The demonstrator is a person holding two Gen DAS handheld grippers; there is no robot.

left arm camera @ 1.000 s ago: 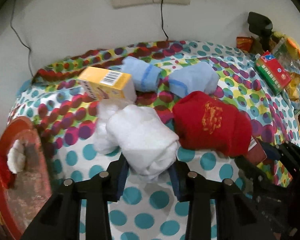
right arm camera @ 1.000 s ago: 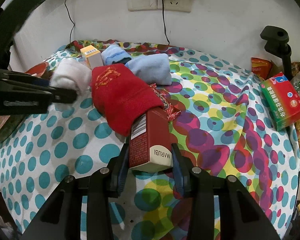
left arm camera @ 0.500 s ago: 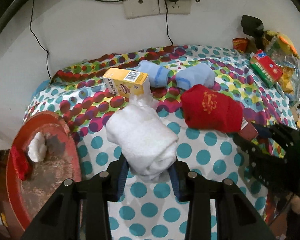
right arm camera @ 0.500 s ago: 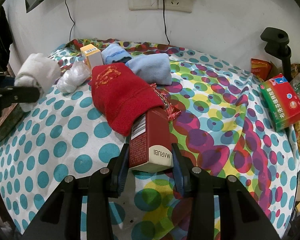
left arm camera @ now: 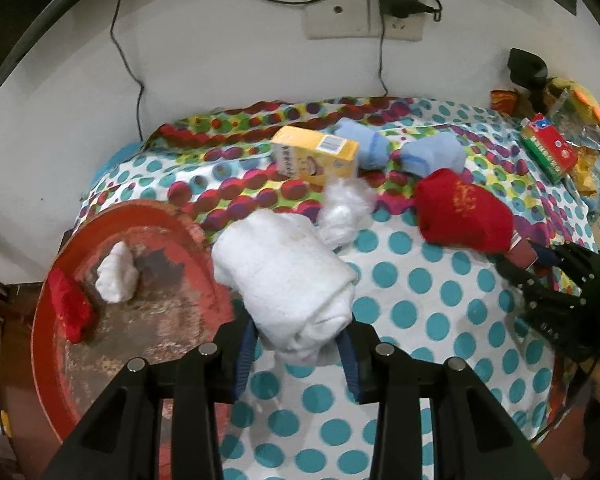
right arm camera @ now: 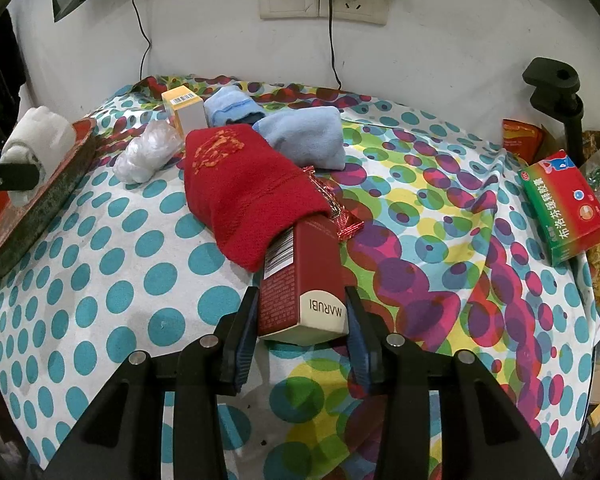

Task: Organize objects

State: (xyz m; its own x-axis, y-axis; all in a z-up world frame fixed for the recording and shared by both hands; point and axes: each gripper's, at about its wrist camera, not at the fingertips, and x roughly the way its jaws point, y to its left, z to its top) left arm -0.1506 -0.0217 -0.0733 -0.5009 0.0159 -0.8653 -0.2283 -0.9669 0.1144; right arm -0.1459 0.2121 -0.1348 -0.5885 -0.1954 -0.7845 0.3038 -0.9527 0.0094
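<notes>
My left gripper (left arm camera: 296, 344) is shut on a rolled white towel (left arm camera: 284, 276), held off the dotted tablecloth over the right rim of the round red tray (left arm camera: 140, 340). In the tray lie a small white cloth (left arm camera: 116, 276) and a red cloth (left arm camera: 68, 308). The right wrist view shows that towel (right arm camera: 36, 140) at the far left above the tray (right arm camera: 40, 208). My right gripper (right arm camera: 302, 320) is shut on a dark red MARUBI box (right arm camera: 300, 272) resting on the table. The box's far end is tucked under a red knitted cloth (right arm camera: 240, 184).
A yellow carton (left arm camera: 314, 156), two rolled blue cloths (left arm camera: 360, 148) (left arm camera: 432, 156) and a crumpled clear plastic wad (left arm camera: 342, 212) lie toward the wall. A green-and-red medicine box (right arm camera: 564, 208), snack packets and a black clamp stand (right arm camera: 556, 88) crowd the right edge. Cords hang from the wall sockets.
My left gripper has risen and carried the white towel leftward, from beside the red cloth to the tray's edge; the plastic wad stayed behind. The right gripper and its box have not moved.
</notes>
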